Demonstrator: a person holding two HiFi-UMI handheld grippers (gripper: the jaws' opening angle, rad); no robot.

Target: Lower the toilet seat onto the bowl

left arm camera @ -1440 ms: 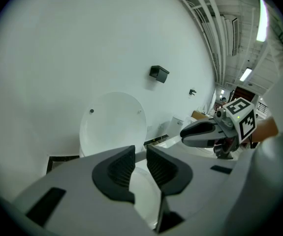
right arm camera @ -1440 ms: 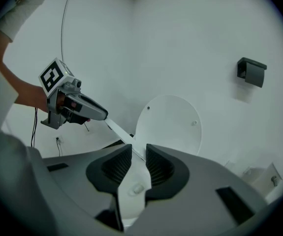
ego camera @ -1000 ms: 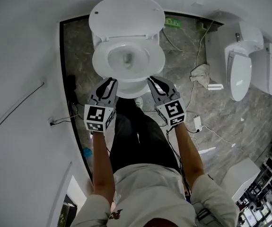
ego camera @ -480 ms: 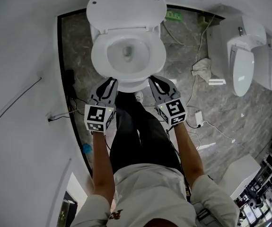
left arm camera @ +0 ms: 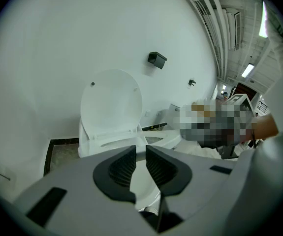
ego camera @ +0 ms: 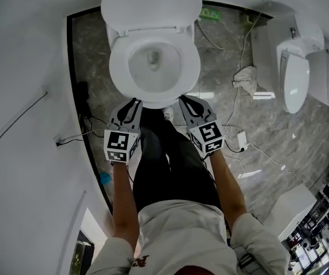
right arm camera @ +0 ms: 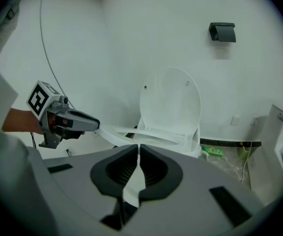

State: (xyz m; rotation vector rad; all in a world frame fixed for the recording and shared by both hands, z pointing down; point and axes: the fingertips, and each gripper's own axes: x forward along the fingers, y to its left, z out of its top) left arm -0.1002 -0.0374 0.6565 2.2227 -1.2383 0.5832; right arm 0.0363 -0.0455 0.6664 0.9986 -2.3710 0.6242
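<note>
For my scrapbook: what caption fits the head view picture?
From above: left gripper and right gripper at the front of a white toilet, lid raised.

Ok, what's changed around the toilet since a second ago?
The toilet seat has swung further down toward the bowl, and the left tool and right tool have followed its front edge down. Both tools' jaws have just been closing: the left's stand apart, the right's nearly together, with nothing clearly pinched between either. The lid stayed up.

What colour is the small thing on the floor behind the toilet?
Bright green; the small floor item shows best in the right gripper view.
</note>
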